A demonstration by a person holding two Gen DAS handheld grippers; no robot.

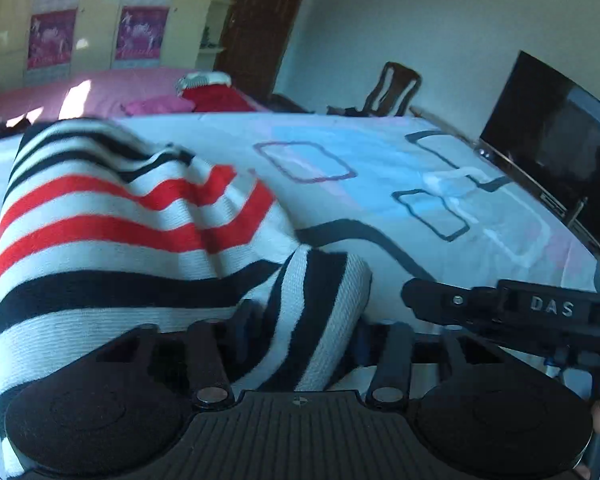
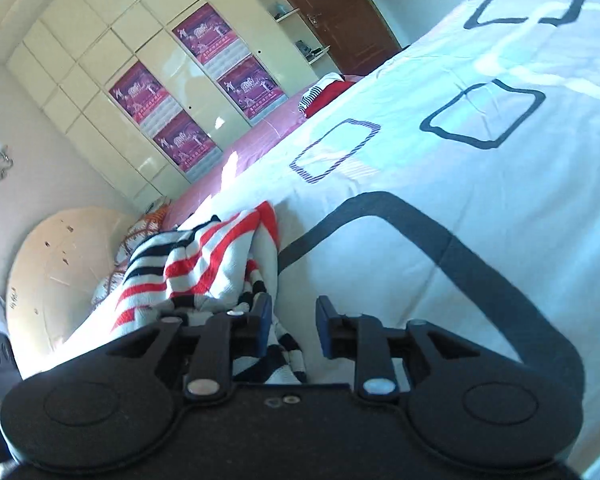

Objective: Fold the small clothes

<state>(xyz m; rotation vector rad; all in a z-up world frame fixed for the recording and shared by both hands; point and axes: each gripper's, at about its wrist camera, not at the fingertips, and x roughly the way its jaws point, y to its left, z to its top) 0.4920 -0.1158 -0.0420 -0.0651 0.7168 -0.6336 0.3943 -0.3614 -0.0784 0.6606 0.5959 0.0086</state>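
Note:
A striped knit garment (image 1: 112,216), white with red and black bands, lies bunched on the bed sheet (image 1: 380,168). My left gripper (image 1: 306,328) has its jaws around a rolled sleeve or edge of the garment, which fills the gap between them. In the right wrist view the garment (image 2: 204,260) lies ahead to the left. My right gripper (image 2: 293,326) is open, its left finger (image 2: 262,320) touching the garment's edge, with a black-striped part of it lying under the gap. The right gripper's body (image 1: 520,312) shows at the right of the left wrist view.
The bed sheet (image 2: 440,160) is white with dark rectangle outlines. A red garment (image 1: 216,98) and pink cloth (image 1: 156,105) lie at the far end. A television (image 1: 556,148) and chair (image 1: 394,92) stand at the right. A wardrobe (image 2: 140,92) is behind.

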